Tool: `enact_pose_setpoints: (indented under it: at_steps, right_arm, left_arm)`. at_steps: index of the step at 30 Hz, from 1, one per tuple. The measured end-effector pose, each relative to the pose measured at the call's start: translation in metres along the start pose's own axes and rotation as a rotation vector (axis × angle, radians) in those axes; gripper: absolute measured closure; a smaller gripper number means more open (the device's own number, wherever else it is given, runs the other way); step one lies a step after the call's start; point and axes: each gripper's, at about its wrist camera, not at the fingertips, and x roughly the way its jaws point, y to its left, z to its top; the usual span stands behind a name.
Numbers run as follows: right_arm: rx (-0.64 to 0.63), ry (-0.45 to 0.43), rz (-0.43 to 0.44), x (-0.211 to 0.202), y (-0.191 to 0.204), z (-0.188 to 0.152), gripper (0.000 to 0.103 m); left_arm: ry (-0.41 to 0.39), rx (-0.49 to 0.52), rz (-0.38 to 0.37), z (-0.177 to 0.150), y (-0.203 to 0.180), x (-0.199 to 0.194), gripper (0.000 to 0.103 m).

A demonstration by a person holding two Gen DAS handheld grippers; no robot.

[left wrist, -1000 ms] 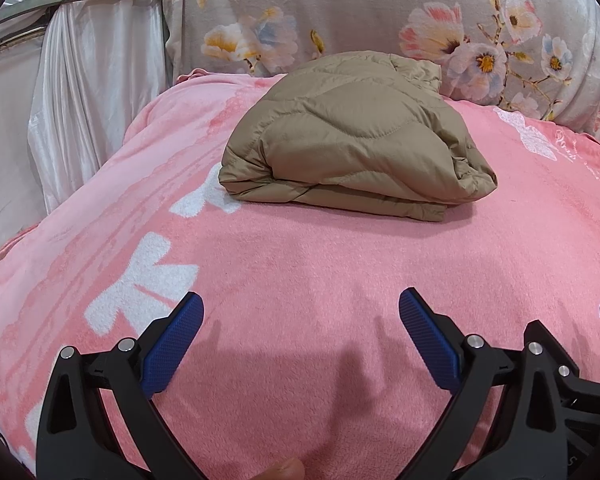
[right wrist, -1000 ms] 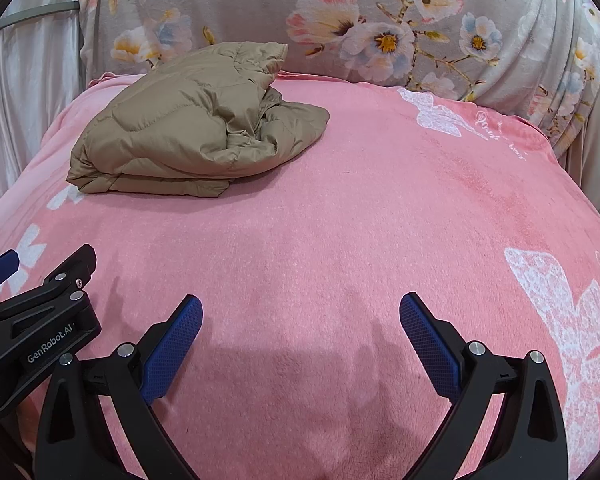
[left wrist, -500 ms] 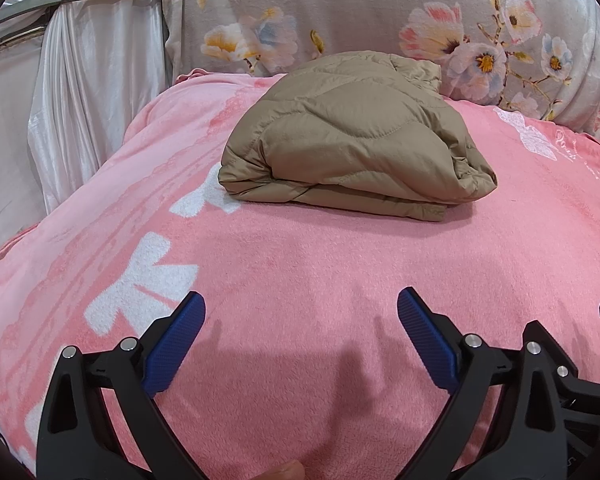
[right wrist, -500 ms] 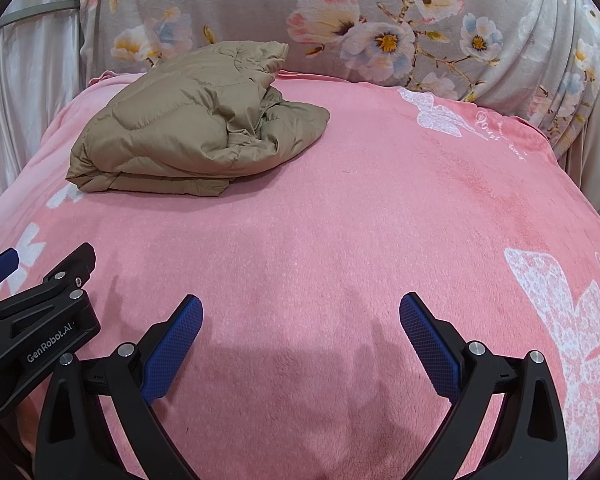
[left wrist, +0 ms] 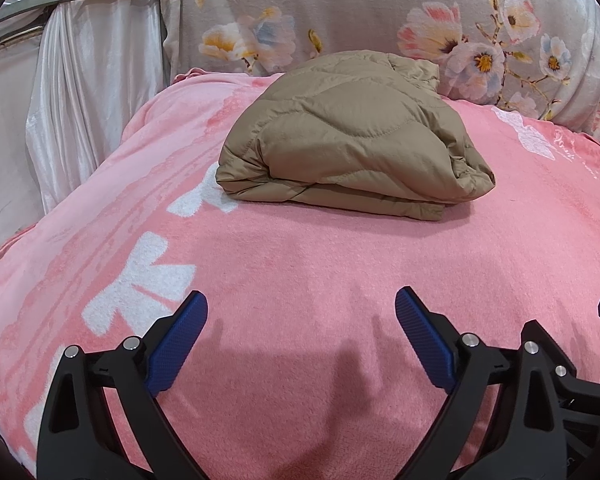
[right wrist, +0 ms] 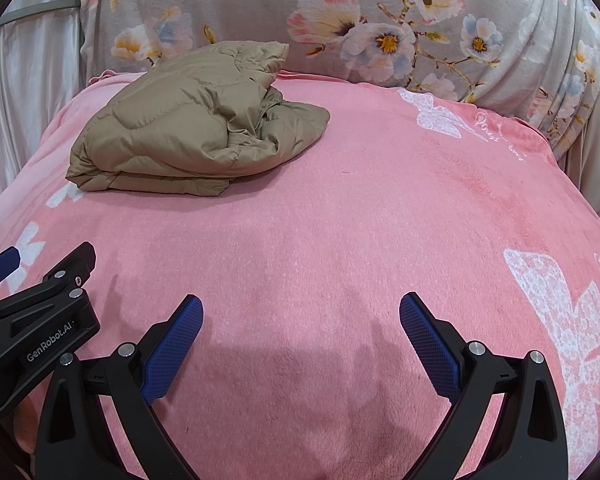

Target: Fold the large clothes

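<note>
Jacket [left wrist: 352, 140], tan and quilted, lies folded into a thick bundle on the pink blanket [left wrist: 300, 272], well ahead of both tongs and toward the far end of the bed, just short of the floral cushion [left wrist: 340, 12]. From the left tongs [left wrist: 300, 336] it sits straight ahead; from the right tongs [right wrist: 300, 336] it sits ahead and off to the left. Its layers are stacked with the neat folded edge facing the tongs, while a looser, crumpled end spills out on the right side, so the fold looks done or nearly so. Both tongs are spread wide and pinch nothing, hovering low over bare blanket side by side, the left tongs' body showing at the left edge of the right view. Judging by that, they are parked clear of the bundle because no grip is needed now. A white curtain [left wrist: 80, 92] hangs far left.
</note>
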Motion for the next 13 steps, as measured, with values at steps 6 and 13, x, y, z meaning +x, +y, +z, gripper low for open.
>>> enact_pose_setpoints:
  at_steps: [6,13]
  right_arm:
    - [0.001,-0.001,0.0,0.0001,0.0003,0.0002,0.005]
    - [-0.003,-0.001,0.001,0.0004,-0.0006,0.0003,0.005]
  left_arm:
    - [-0.003,-0.003,-0.007,-0.0003,0.0012,0.0006,0.011]
    - [-0.013,0.005,0.006,-0.0005,-0.0008,-0.0017,0.013]
